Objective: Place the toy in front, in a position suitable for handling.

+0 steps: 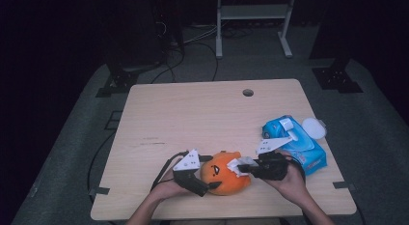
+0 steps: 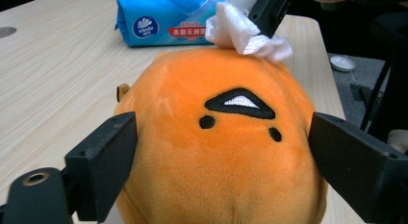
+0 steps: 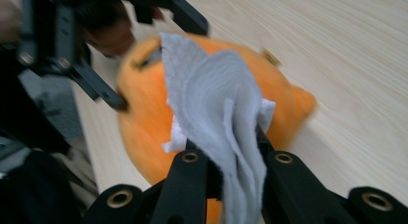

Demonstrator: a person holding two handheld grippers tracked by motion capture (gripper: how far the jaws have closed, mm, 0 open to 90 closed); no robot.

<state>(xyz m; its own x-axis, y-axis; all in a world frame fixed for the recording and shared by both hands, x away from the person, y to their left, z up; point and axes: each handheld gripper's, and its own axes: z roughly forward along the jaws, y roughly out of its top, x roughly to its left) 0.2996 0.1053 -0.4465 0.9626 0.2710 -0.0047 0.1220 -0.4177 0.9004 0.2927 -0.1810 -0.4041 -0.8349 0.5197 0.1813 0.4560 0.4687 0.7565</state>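
My wooden table (image 1: 193, 114) takes up most of the high view, with a small round hole (image 1: 248, 92) near its far edge. On its right side lies a blue pack of wet wipes (image 1: 296, 145), and a small white round lid (image 1: 314, 127) sits just beside the pack's far corner. Near the front edge, between my 2 hands, sits the orange plush toy (image 1: 224, 174), its stitched black face (image 2: 239, 106) turned toward my left gripper. My left gripper (image 1: 202, 186) has its 2 jaws standing wide on either side of the plush; in the left gripper view they flank the toy closely, though I cannot tell whether the pads actually press it. My right gripper (image 1: 243, 171) is clamped tight on a white wipe (image 3: 216, 118), the jaws pinching its gathered folds. The wipe rests against the top of the plush, on the side nearest the blue pack.
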